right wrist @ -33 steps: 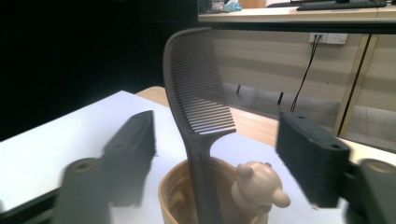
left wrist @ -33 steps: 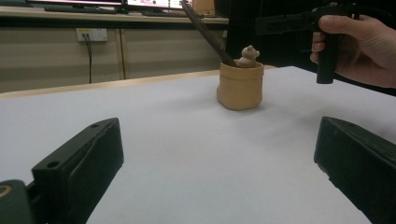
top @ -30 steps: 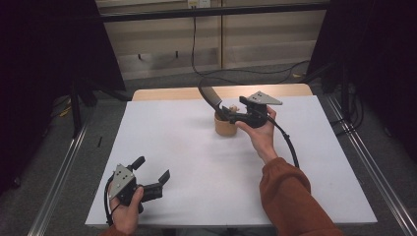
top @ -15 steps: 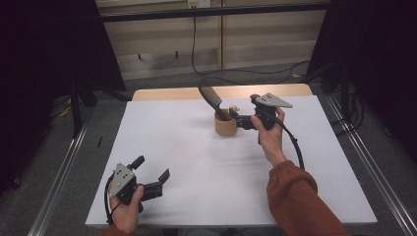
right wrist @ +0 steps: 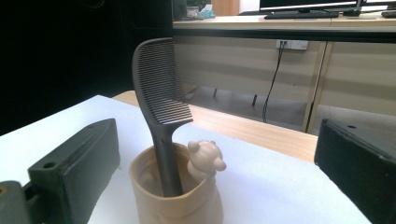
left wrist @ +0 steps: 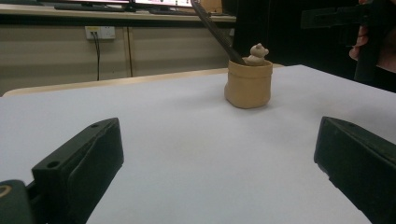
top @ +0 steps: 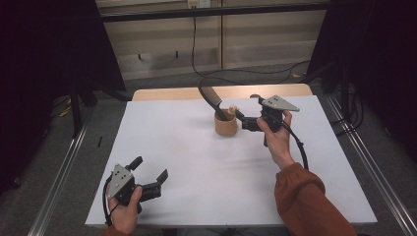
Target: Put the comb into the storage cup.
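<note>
The white desk [top: 196, 162] carries a tan cup [right wrist: 175, 196] near its far edge, holding a dark comb [right wrist: 161, 88] and a bear figure [right wrist: 205, 158]. Right tongs [top: 244, 114] spread beside the cup; left tongs [top: 150, 169] spread, idle at the near-left corner. Probably the comb is the target: centre its handle between the jaws before pinching.

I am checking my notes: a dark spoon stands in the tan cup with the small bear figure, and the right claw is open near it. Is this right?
Not quite: it is a dark comb, not a spoon; the right gripper view shows its teeth. It stands in the tan cup with the bear figure, and the right claw is open near it.
</note>
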`<state>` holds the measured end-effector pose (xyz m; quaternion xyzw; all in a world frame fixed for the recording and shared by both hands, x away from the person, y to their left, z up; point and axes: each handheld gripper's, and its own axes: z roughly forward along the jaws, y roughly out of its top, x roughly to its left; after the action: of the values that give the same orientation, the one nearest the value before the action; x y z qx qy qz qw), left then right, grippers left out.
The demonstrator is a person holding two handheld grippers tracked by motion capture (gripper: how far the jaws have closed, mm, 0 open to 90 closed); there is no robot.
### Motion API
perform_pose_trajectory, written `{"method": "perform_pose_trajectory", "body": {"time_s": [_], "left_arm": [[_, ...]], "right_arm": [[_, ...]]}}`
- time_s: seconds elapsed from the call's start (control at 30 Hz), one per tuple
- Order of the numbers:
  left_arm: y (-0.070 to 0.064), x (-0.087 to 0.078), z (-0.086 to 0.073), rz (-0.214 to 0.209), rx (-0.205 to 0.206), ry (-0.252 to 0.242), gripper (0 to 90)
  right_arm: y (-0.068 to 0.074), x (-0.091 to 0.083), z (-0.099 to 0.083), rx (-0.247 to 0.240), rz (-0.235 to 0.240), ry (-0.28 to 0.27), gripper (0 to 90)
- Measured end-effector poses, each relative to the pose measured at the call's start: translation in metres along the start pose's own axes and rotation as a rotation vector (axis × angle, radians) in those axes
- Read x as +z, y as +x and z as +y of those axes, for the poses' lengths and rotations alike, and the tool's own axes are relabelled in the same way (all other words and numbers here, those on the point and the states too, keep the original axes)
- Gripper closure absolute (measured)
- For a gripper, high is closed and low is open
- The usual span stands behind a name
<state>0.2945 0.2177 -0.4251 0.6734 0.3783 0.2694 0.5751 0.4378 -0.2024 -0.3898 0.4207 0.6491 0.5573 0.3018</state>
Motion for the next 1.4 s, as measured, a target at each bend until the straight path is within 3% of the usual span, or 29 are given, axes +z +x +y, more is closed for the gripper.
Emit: {"method": "perform_pose_trajectory", "body": {"time_s": [0.33,0.9,1.1,1.4], "left_arm": [[0.000,-0.001,0.000,0.003,0.018,0.010,1.7],[-0.001,-0.001,-0.001,0.004,0.002,0.001,1.7],[-0.001,-0.002,0.000,0.000,-0.004,-0.009,1.7],[-0.001,-0.002,-0.001,0.005,0.000,-0.006,1.7]], "right_arm": [[0.000,-0.017,-0.003,-0.009,-0.018,-0.031,0.0],[-0.002,-0.051,-0.006,-0.032,-0.021,-0.060,0.0],[0.000,-0.060,-0.008,-0.062,-0.026,-0.063,0.0],[-0.005,-0.078,-0.019,-0.045,-0.043,-0.070,0.0]]}}
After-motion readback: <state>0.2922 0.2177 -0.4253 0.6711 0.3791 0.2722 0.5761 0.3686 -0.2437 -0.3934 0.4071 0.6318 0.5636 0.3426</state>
